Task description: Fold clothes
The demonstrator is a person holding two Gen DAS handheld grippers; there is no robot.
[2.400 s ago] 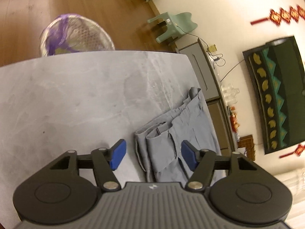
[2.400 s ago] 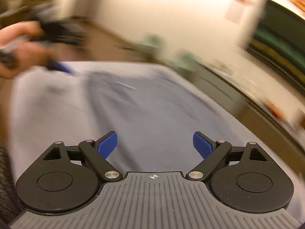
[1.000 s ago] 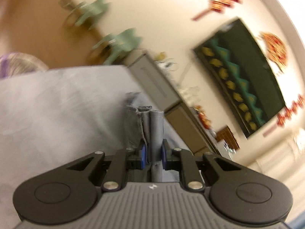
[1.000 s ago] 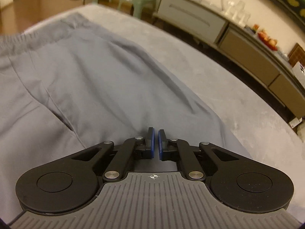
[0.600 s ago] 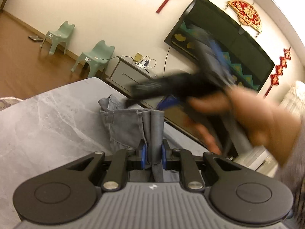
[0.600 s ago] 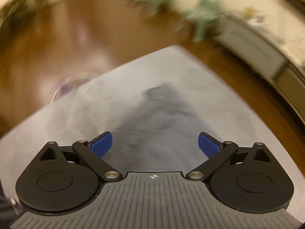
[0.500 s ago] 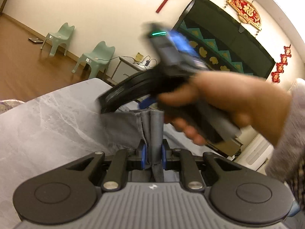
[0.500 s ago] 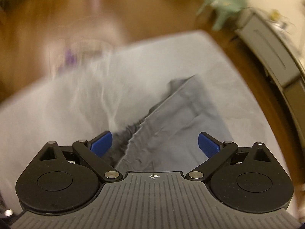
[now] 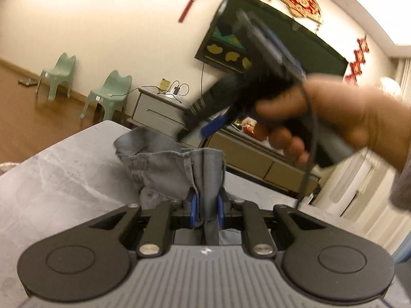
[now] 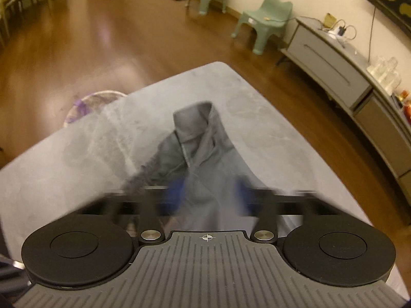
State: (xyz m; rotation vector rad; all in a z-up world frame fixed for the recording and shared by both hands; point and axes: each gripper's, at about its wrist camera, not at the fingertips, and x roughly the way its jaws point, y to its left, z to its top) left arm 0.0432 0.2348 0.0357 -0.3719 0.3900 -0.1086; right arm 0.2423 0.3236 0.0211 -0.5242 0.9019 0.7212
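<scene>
Grey trousers (image 10: 197, 138) lie bunched on the grey marble-look table (image 10: 77, 159). My left gripper (image 9: 206, 205) is shut on a folded ridge of the trousers (image 9: 159, 169), and the waistband end stands up just beyond the pads. A hand (image 9: 334, 113) holds my right gripper (image 9: 214, 125) above and beyond that ridge, tilted down. In the right wrist view my right gripper (image 10: 208, 197) is motion-blurred. Its blue pads stand apart over the trousers with grey cloth between them. I cannot see the pads pressing on it.
The table's far corner (image 10: 221, 64) drops to a wooden floor. A round basket (image 10: 87, 102) with purple contents sits on the floor to the left. Two green chairs (image 10: 264, 18) and a grey sideboard (image 10: 334, 69) line the wall, with a dark screen (image 9: 257, 51) above.
The right jaws went from shut to wide open, and the gripper swung over the bunched end held by the left. Its pads now sit closer together. The left gripper rose and rolled, still gripping the cloth.
</scene>
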